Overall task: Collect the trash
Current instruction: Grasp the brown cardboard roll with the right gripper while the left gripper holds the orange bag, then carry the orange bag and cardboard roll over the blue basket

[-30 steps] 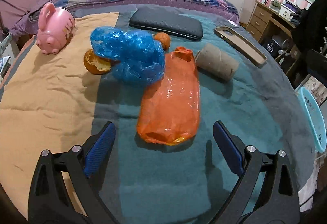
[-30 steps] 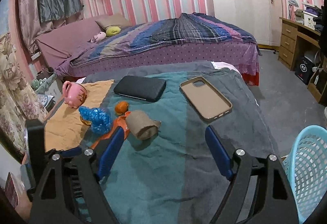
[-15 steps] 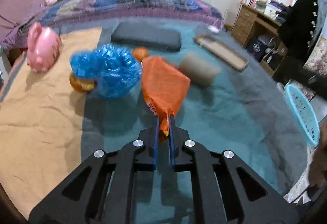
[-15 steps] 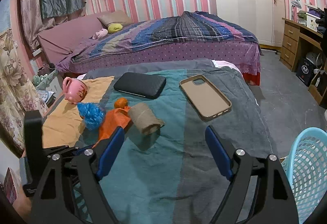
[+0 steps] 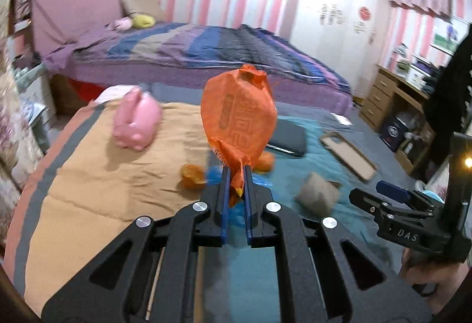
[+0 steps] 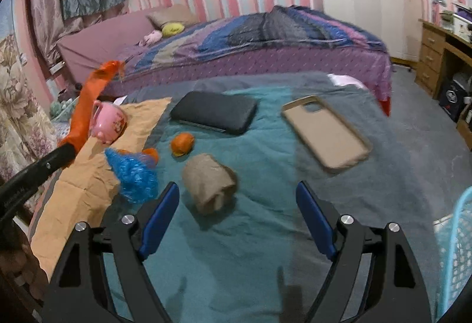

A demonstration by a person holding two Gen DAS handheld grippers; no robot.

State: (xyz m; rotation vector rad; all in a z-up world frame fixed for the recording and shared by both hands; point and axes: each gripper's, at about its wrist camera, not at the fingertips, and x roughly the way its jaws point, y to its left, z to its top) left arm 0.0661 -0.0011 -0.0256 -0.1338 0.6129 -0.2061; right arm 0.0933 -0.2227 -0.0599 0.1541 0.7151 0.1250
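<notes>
My left gripper (image 5: 236, 172) is shut on the bottom end of an orange snack bag (image 5: 239, 116), which stands up in the air above the bed cover; the same orange bag (image 6: 88, 105) shows at the left of the right wrist view. My right gripper (image 6: 237, 199) is open, its fingers (image 6: 160, 217) just short of a brown paper roll (image 6: 209, 181). On the teal cover lie a crumpled blue plastic bag (image 6: 132, 172), an orange peel (image 6: 182, 143) and another peel piece (image 5: 191, 175). The right gripper (image 5: 392, 196) also appears at the right of the left wrist view.
A pink piggy bank (image 5: 137, 122) sits on the tan cloth. A black case (image 6: 214, 112) and a beige phone case (image 6: 324, 131) lie further back. A light blue basket (image 6: 454, 249) stands at the right, off the cover. A purple bed (image 6: 265, 37) lies behind.
My left gripper closed on the orange bag's near end and lifted it off the cover, so it now stands upright. My right gripper moved closer to the paper roll, still open.
</notes>
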